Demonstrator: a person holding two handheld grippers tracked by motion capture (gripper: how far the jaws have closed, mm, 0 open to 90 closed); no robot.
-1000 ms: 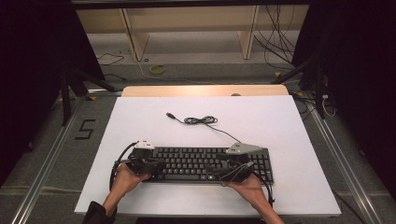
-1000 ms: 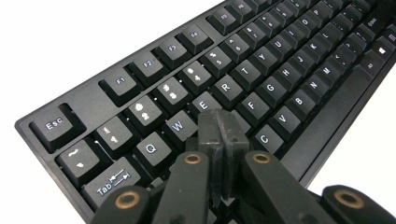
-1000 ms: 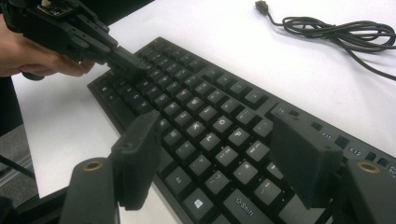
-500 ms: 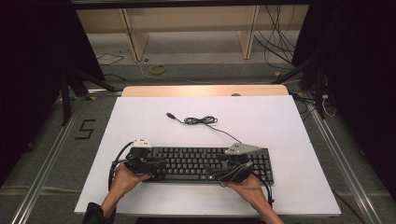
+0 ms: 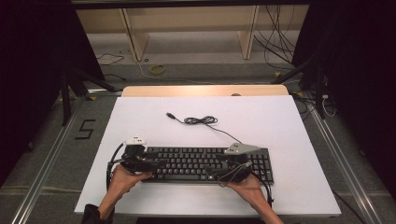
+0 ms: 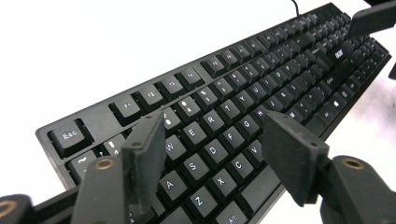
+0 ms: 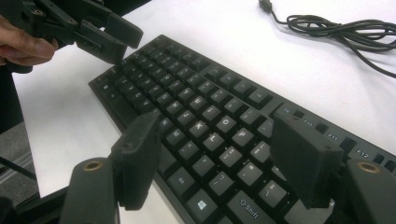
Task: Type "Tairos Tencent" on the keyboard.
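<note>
Left gripper (image 6: 212, 154): jaws have just been opening, now wide and empty above the keyboard (image 5: 205, 163), which lies flat at the table's (image 5: 289, 121) near edge. Right gripper (image 7: 219, 158) likewise gapes, unladen. Judged: keyboard released.

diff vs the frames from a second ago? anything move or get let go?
The left claw has just been opening: its jaws now stand apart above the left end of the keyboard, pressing on nothing. The left hand barely shifted. Unchanged: right claw open over the right half of the keys, keyboard in place, its cable coiled behind on the white table.
</note>
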